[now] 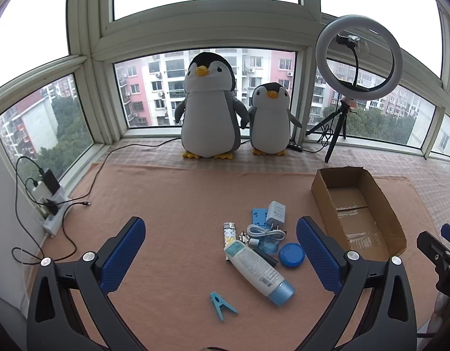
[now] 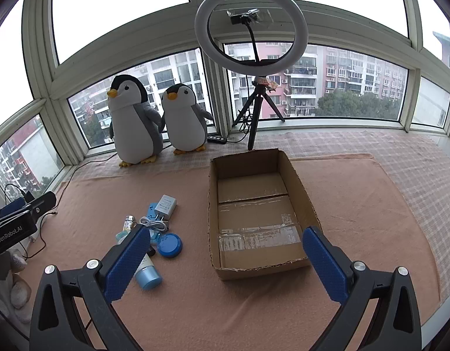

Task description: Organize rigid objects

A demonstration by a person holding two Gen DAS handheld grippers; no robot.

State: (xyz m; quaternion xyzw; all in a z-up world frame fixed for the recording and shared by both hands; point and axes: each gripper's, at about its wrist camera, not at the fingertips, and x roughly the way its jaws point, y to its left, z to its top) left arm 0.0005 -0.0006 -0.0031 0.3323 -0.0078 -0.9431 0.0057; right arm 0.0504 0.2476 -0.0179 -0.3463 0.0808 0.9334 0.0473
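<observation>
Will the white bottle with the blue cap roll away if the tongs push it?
Probably. The bottle lies on its side and looks round, so a sideways nudge could roll it. The cloth under it looks soft, which may slow it. Its smooth plastic might slip between the tongs.

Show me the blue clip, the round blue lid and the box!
blue clip (image 1: 222, 306), left wrist view, on its body.
round blue lid (image 1: 291, 254), left wrist view, on its top.
cardboard box (image 2: 302, 190), right wrist view, on its right wall.
</observation>
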